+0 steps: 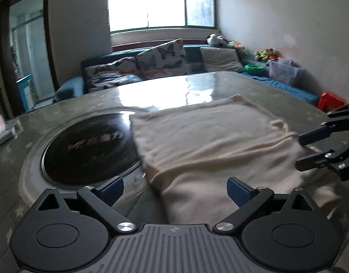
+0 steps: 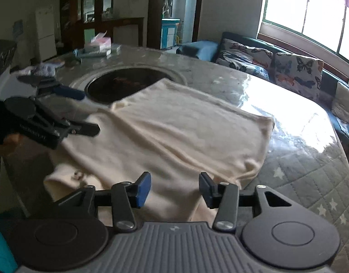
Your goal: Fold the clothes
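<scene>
**Two open grippers poised at a half-folded cream garment**

A cream garment (image 2: 174,132) lay on a round table (image 2: 299,159), partly folded, with its far corner overlapping the dark hob (image 2: 110,88) set into the table's middle. The rest of the garment spread from the hob towards the near edge of the table, where loose cloth bunched and drooped.

The left gripper (image 1: 175,192) hovered just on the near side of the hob, jaws wide apart and holding nothing. The right gripper (image 2: 174,187) sat farther from the hob, at the garment's near edge, jaws also spread and empty.

The step in hand looked like taking hold for the next fold. To do it well, each gripper would need to pinch all the cloth layers at a near corner, lift together and evenly, then carry the edge towards the hob so the edges met squarely and no wrinkles got trapped
</scene>
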{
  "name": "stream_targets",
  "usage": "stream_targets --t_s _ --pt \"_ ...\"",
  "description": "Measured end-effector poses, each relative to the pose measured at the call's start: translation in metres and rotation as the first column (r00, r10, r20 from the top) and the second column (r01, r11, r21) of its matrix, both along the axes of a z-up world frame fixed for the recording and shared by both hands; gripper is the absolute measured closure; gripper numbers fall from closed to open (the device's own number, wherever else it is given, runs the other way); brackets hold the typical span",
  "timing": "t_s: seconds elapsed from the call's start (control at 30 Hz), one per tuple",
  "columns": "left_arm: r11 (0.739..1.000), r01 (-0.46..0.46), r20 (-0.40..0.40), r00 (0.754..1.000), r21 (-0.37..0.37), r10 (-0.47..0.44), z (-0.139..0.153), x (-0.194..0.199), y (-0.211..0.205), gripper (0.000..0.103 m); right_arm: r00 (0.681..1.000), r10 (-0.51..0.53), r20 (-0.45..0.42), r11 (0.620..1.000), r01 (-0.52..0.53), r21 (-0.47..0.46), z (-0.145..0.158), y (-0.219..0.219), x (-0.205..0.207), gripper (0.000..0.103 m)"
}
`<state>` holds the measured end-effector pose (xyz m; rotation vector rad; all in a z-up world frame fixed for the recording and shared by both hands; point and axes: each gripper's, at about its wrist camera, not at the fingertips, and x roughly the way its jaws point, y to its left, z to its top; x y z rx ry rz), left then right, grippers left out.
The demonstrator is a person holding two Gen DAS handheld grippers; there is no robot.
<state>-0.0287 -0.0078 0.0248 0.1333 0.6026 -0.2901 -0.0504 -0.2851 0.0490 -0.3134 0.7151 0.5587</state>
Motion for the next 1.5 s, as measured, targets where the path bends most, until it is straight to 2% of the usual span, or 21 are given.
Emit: stream_targets --t_s 0.13,0.23,0.33,0.47,0.63,0.77,0.93,1.03,1.1,1.27,1.37,1.5 --pt "0.999 -0.043 -0.031 0.999 0.020 0.043 -0.010 -0.004 0.010 0.003 1.000 -0.017 -0.016 1.000 0.017 -0.016 -0.007 -0.003 -0.004 0.054" --pt "0.998 -0.061 -0.033 0.998 0.004 0.061 -0.009 -0.010 0.018 0.003 1.000 -0.017 0.002 1.000 0.017 -0.026 -0.002 -0.005 -0.007 0.052" --pt "0.995 -0.097 -0.012 0.995 -0.010 0.097 -0.005 -0.015 0.023 0.001 0.999 -0.019 0.032 1.000 0.019 -0.006 0.004 -0.006 -0.010 0.050" --pt "0.992 -0.130 -0.033 0.991 -0.010 0.129 -0.009 -0.014 0.029 0.001 0.999 -0.024 0.034 1.000 0.024 0.011 0.002 -0.003 -0.006 0.049" --pt "0.991 -0.133 -0.033 0.991 -0.030 0.132 -0.002 -0.013 0.034 0.001 0.999 -0.034 0.001 0.999 0.034 -0.016 -0.007 -0.004 -0.002 0.048" --pt "0.990 -0.129 -0.011 0.992 -0.057 0.128 0.008 -0.004 0.031 0.001 0.999 -0.044 0.031 0.999 0.045 -0.004 0.001 -0.006 -0.001 0.045" --pt "0.987 -0.156 -0.021 0.988 -0.029 0.155 0.001 0.013 0.023 0.001 0.994 -0.078 0.075 0.997 0.080 -0.018 0.000 -0.007 0.008 0.041" --pt "0.983 -0.182 -0.057 0.982 -0.007 0.182 -0.007 0.019 0.027 0.001 0.991 -0.117 0.059 0.991 0.120 -0.051 -0.008 -0.012 0.016 0.041" --pt "0.982 -0.190 -0.064 0.980 -0.015 0.189 -0.006 0.018 0.031 0.001 0.990 -0.136 0.047 0.990 0.138 -0.033 -0.007 -0.019 0.018 0.040" --pt "0.982 -0.188 -0.047 0.981 -0.013 0.187 -0.001 0.017 0.027 0.001 0.980 -0.182 0.083 0.983 0.183 -0.004 -0.003 -0.024 0.023 0.034" --pt "0.982 -0.187 -0.050 0.981 0.013 0.187 -0.003 0.020 0.025 0.001 0.978 -0.196 0.069 0.980 0.199 -0.029 -0.013 -0.023 0.030 0.034" --pt "0.989 -0.142 -0.009 0.990 0.038 0.143 0.003 0.005 0.026 0.001 0.976 -0.203 0.079 0.979 0.205 -0.014 -0.007 -0.032 0.020 0.034"
